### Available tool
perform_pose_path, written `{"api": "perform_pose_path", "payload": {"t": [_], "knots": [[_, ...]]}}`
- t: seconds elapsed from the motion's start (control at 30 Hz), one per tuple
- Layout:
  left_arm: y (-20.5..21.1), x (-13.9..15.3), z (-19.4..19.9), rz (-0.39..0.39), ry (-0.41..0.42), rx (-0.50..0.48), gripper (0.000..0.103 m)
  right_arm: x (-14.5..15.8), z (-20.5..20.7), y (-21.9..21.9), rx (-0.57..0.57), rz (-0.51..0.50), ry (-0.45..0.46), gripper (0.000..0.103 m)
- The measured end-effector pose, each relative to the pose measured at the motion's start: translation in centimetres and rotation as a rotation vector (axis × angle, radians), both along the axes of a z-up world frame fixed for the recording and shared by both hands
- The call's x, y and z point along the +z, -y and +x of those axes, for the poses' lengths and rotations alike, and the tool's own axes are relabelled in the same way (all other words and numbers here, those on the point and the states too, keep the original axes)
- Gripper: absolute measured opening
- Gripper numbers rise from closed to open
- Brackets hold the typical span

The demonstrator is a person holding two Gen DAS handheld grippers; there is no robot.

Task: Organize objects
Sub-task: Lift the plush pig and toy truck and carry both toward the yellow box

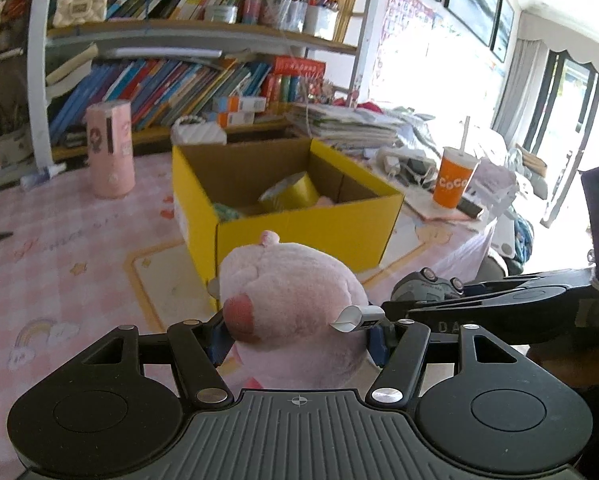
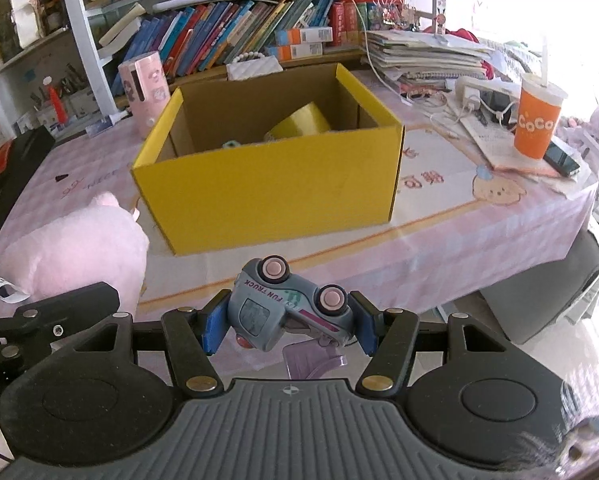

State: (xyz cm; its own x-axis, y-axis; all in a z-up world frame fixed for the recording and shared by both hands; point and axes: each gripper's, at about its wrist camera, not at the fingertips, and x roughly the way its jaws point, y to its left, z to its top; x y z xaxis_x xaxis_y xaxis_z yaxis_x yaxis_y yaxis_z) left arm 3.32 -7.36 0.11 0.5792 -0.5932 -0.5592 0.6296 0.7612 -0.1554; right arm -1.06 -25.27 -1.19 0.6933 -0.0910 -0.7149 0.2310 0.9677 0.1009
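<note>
Left wrist view: the left tongs (image 1: pixel 295 334) stand about half open, blue pads pressed on the sides of a pink plush toy (image 1: pixel 295 296), lifted above the surface (image 1: pixel 59 240), which carries a pink checked cloth. A white tag (image 1: pixel 357 317) sticks out of the toy's right side. Just beyond it stands an open yellow box (image 1: pixel 299 232), with a roll of yellow tape (image 1: pixel 289 192) inside. Far left of the box stands a pink cylinder (image 1: pixel 111 148); far right stands an orange cup (image 1: pixel 453 180) with a straw.

Right wrist view: the right tongs (image 2: pixel 287 326), likewise about half open, grip a grey toy truck (image 2: pixel 287 308) turned on its side, pink-hubbed wheels up. It hangs over the near edge of the surface, in front of the box. The plush toy shows at the left, near the box's near left corner.
</note>
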Motion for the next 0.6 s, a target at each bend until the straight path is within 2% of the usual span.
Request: {"api": "perform_pose_path", "payload": {"t": [0.23, 0.37, 0.47, 0.6], "knots": [[1.9, 1.8, 2.2, -0.078, 0.062, 0.007, 0.063, 1.3, 2.4, 2.3, 0.017, -0.015, 0.042, 0.059], [3.6, 3.0, 3.9, -0.107, 0.116, 0.020, 0.064, 3.0, 4.5, 4.1, 0.026, -0.026, 0.113, 0.059], [4.9, 3.4, 5.4, -0.111, 0.136, 0.037, 0.064, 4.3, 6.4, 5.3, 0.053, -0.060, 0.173, 0.059], [6.8, 3.1, 7.5, -0.079, 0.134, 0.074, 0.064, 4.9, 9.0, 6.6, 0.098, -0.096, 0.215, 0.059]]}}
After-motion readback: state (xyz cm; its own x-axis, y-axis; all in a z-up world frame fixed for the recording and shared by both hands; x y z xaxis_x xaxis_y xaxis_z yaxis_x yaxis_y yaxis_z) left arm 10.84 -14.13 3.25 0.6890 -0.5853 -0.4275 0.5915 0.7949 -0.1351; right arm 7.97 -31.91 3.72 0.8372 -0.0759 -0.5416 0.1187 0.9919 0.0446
